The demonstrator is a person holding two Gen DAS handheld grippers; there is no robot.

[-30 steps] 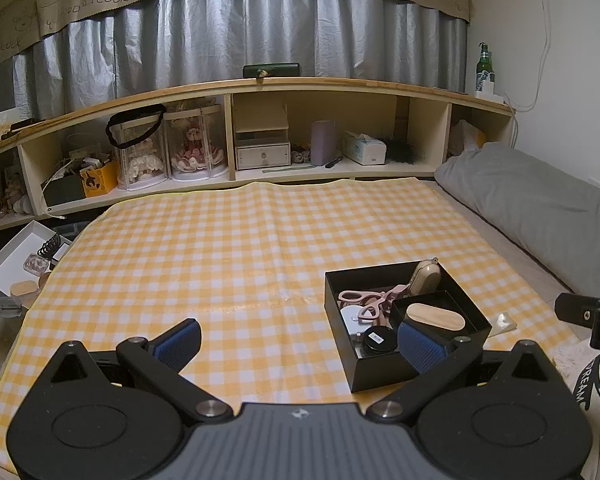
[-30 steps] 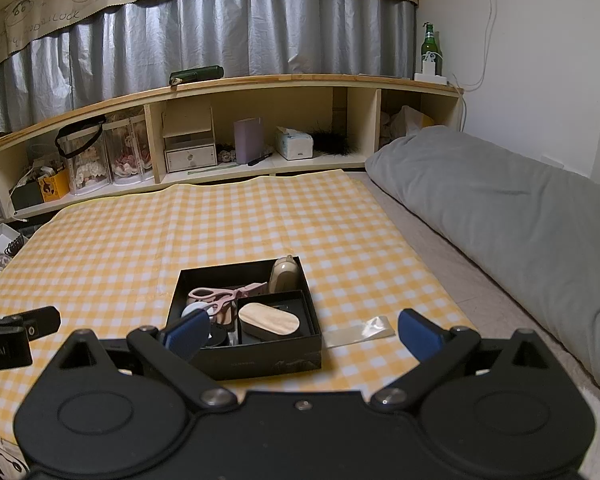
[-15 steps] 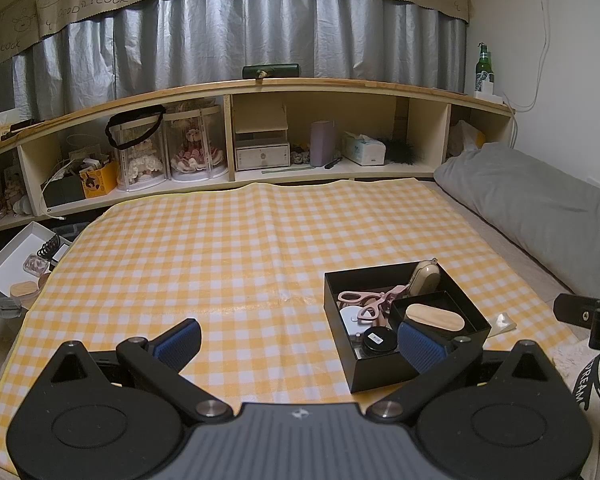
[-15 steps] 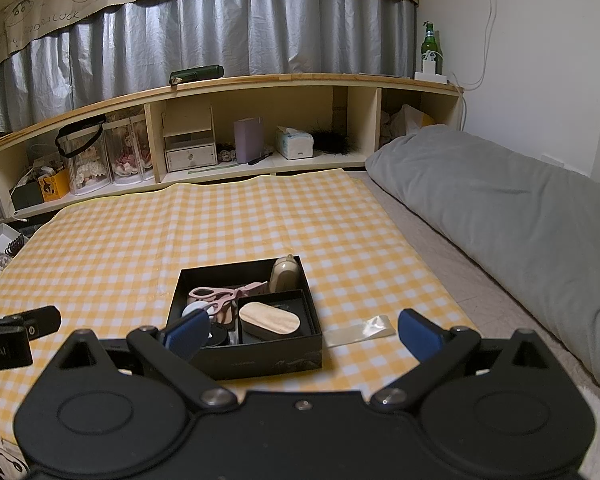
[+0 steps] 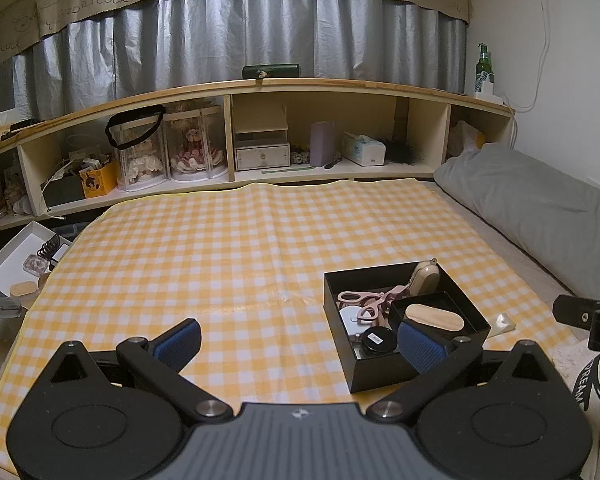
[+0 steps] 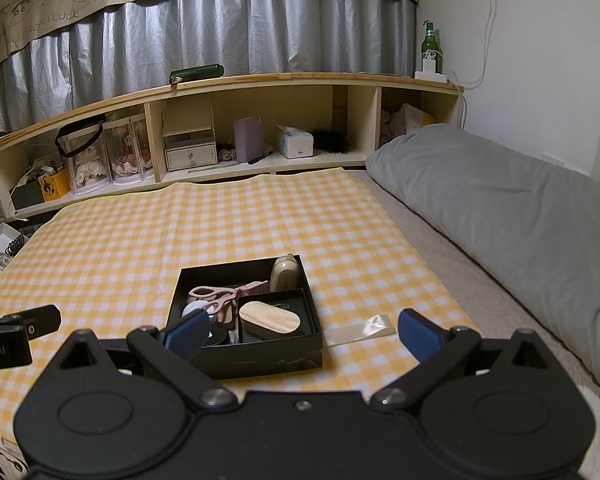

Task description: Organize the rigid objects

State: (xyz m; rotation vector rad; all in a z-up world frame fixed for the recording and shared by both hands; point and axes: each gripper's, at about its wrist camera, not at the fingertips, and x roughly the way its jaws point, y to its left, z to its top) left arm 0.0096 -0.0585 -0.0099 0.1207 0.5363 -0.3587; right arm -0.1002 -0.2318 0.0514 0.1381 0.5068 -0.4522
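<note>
On the yellow checked cloth point(image 6: 260, 220) sits the black box point(image 6: 260, 360), toward its near right part, and almost everything rigid appears to be packed into it already. Inside, a smaller black tray point(image 6: 312, 312) fills the near right corner and carries an oval wooden-topped piece point(image 6: 270, 317); pink scissors point(image 6: 220, 294) lie across the left half, a beige case point(image 6: 285, 274) leans in the far corner, and a round black jar point(image 5: 376, 338) sits at the near wall. One clear plastic scrap point(image 6: 360, 330) lies on the cloth just beside the box.

My reading of the risks: the box is crowded, so a reach for the jar could snag the scissors' loops and drag them out; the thin scrap may slip from the pads; pushing the box wall could wrinkle the cloth.

Both tools hover low, level and aimed forward. The left gripper point(image 5: 298, 338) has its 2 fingers spread wide and empty, left of the box. The right gripper point(image 6: 300, 334) is likewise spread, empty, straddling the box front.
</note>
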